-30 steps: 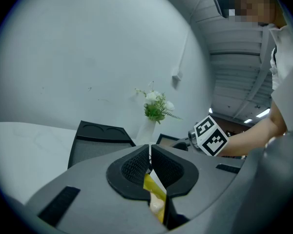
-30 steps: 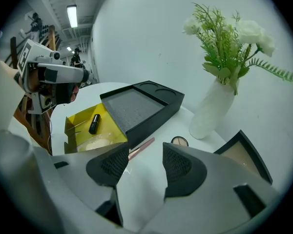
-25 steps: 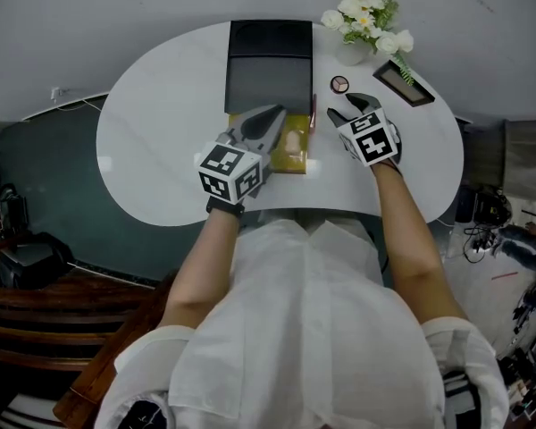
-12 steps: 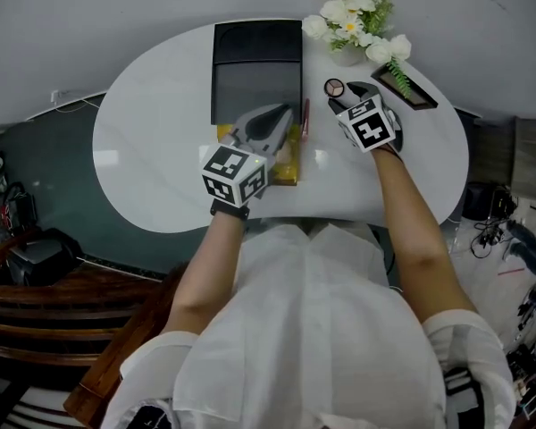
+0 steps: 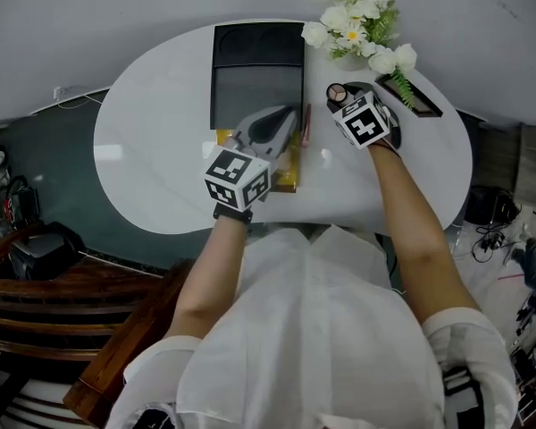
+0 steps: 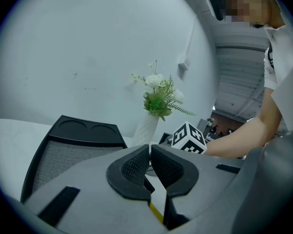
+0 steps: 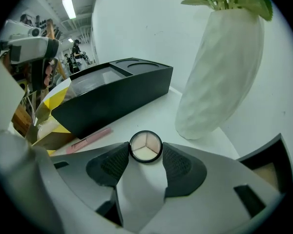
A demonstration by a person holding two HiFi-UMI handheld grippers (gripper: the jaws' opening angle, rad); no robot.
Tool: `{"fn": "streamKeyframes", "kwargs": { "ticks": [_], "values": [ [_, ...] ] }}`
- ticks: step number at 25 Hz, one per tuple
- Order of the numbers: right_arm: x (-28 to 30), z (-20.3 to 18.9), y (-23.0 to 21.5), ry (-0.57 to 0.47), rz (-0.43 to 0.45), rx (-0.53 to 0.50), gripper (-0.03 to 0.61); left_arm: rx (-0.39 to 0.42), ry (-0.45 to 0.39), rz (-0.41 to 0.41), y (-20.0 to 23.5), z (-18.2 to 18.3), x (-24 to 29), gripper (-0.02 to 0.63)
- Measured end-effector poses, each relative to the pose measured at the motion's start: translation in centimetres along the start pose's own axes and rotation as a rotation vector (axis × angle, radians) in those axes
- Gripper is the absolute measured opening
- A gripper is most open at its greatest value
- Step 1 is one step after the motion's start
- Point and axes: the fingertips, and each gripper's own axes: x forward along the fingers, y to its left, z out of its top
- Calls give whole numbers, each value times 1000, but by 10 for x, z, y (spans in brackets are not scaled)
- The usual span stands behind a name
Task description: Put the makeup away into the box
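A black box stands open at the table's far middle, also seen in the left gripper view and the right gripper view. My right gripper is shut on a small round compact with three pale shades; both pads touch its rim. A pink tube lies beside the box. My left gripper hovers over a yellow package in front of the box, jaws shut with nothing between them.
A white vase of flowers stands close behind the right gripper. A black-framed flat case lies to its right. The white table has a rounded edge.
The right gripper has moved forward and left up to the compact, which now sits between its jaws. The left gripper has hardly moved.
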Motion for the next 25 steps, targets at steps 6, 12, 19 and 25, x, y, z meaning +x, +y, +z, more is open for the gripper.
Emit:
{"fn": "streamKeyframes", "kwargs": {
  "ticks": [6,12,19,25],
  "values": [
    [1,-1,0,-4,7,0,210,3,-4,6,1,1,-2,26],
    [-4,2,3,-7,-13,-17,209,9,-18,15,2,5,-12,26],
    [-20,11,6,-34,-46,-9,209,13,-36,12,3,8,-25,26],
    [-47,31,17,-82,-79,-13,209,22,-55,12,7,11,-42,26]
  ]
}}
